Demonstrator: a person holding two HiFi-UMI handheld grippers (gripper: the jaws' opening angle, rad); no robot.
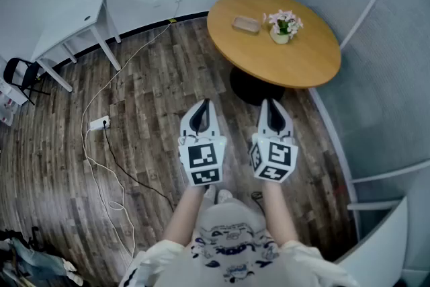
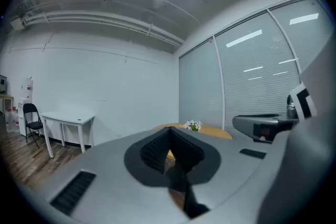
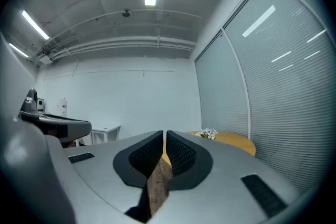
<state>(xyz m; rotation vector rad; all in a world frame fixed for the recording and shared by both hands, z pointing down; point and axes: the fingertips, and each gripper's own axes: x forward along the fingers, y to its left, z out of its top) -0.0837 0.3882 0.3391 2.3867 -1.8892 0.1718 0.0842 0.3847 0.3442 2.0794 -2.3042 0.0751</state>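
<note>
**Head view.** The left gripper [image 1: 203, 104] and the right gripper [image 1: 272, 104] are held side by side, near each other but apart, over a dark wood-plank floor [image 1: 154, 97]. Each has a smooth grey shell that tapers to a point, with a black-and-white marker cube at the back. Both point at a round table [image 1: 302, 64], which lies just ahead of their tips and is not touched. The table has a smooth honey-coloured top on a dark central foot. On it stand a flower pot [image 1: 283, 26], small and pale with pink-white blooms, and near it a flat tan oblong [image 1: 246, 24] too small to identify. A white desk [image 1: 74, 23] stands well apart by the wall. A white cable [image 1: 124, 67] runs across the planks to a power strip [image 1: 99, 122].

**Left gripper view.** The black ribbed pads [image 2: 153, 150] meet at their tips and grip nothing. Only a sliver of the table's orange top shows through the hollow below the tips. The flowers rise just past the tips, in front of a ribbed glass partition [image 2: 252, 86].

**Right gripper view.** The ribbed pads [image 3: 181, 153] are drawn together to a hairline slit and hold nothing. Floor planks show in the gap beneath. The table edge curves off to the right of the pads, with the flower pot standing on it.
</note>
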